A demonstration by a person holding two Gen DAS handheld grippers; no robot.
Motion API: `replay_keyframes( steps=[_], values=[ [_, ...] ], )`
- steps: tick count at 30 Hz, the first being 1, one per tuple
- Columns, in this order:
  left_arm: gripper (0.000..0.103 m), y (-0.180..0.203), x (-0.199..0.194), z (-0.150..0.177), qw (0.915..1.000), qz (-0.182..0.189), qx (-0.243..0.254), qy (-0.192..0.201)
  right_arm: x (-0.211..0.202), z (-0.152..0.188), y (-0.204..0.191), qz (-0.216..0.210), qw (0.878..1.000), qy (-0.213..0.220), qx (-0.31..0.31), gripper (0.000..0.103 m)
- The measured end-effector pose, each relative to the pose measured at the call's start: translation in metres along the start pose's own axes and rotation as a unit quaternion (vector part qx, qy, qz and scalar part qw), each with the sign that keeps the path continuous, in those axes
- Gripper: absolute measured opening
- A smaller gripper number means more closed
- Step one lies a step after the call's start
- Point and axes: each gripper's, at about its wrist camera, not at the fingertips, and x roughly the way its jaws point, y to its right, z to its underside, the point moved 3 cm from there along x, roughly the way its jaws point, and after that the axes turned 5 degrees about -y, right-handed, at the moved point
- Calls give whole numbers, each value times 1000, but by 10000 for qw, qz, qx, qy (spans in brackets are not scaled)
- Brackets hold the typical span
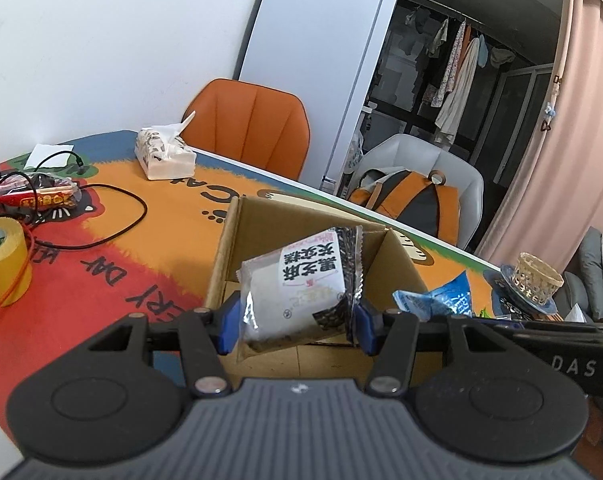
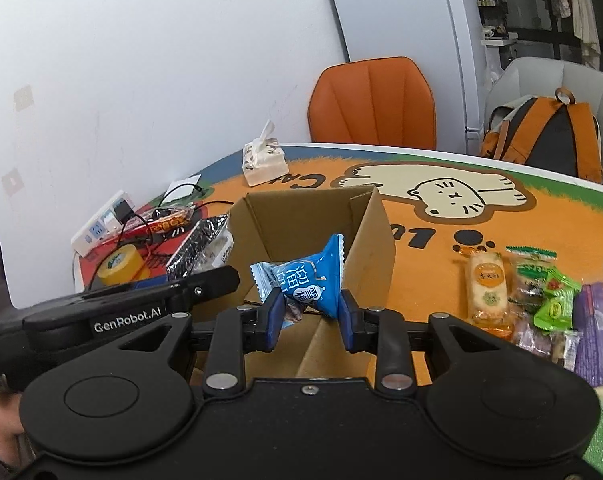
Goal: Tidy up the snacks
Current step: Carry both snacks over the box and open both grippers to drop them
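Two snacks held above an open cardboard box (image 2: 313, 216)

Black-and-white sesame cake packet (image 1: 301, 292) tilted, pinched; blue candy packet (image 2: 313, 280) likewise; more wrapped snacks (image 2: 541, 300) heaped on mat at right.

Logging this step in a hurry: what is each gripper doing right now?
Left gripper: closed on a black-and-white snack packet.
Right gripper: closed on a blue snack packet.

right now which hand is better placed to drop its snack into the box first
Left, by a small margin. The left gripper holds the black and white packet right over the cardboard box opening. The right gripper holds the blue packet nearer the box's front edge.
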Motion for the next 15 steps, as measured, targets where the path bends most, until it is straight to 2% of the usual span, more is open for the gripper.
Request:
replay_keyframes(
  steps=[6, 10, 15],
  values=[
    [59, 1, -3, -1, 10000, 73, -43, -52, 2, -1, -11, 166, 9995, -45, -275, 40],
    [75, 3, -14, -2, 9999, -60, -62, 91, -4, 1, -9, 189, 9995, -30, -250, 44],
    [78, 8, -28, -6, 9997, -95, -63, 234, -24, 2, 1, 156, 9997, 155, -67, 51]
  ],
)
